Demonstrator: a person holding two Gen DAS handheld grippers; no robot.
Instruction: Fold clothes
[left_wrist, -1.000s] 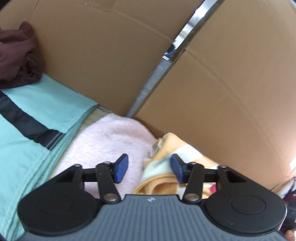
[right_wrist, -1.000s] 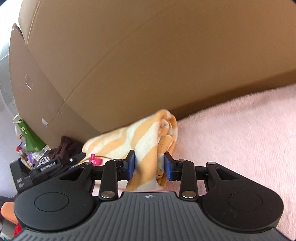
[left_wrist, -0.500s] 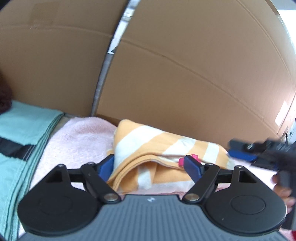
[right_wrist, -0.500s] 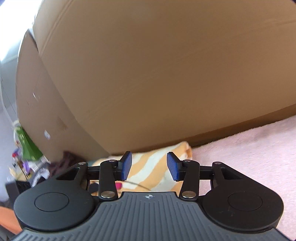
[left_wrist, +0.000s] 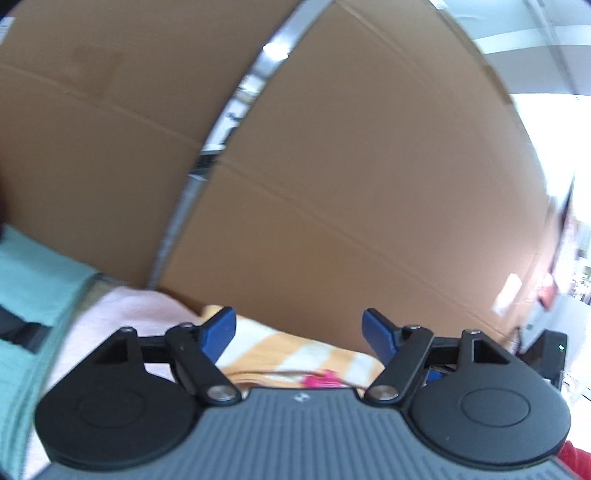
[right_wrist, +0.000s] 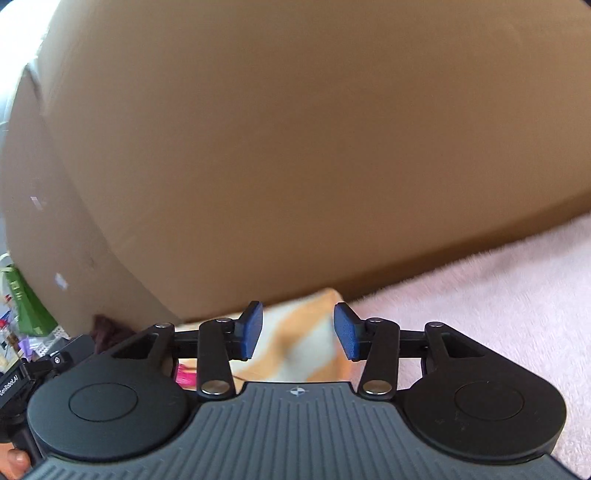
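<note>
The left gripper is spread wide and the right gripper is parted, neither grasping anything; between and just beyond both sets of pads the orange-and-white striped garment is seen lying bunched on the pink fleece blanket, close against the cardboard wall. The garment is judged soft, light and limp, so sagging is to be expected, and hold is best taken at an outer edge or corner rather than mid-bundle. Broad orange and white stripes and a small pink tag are shown.
</note>
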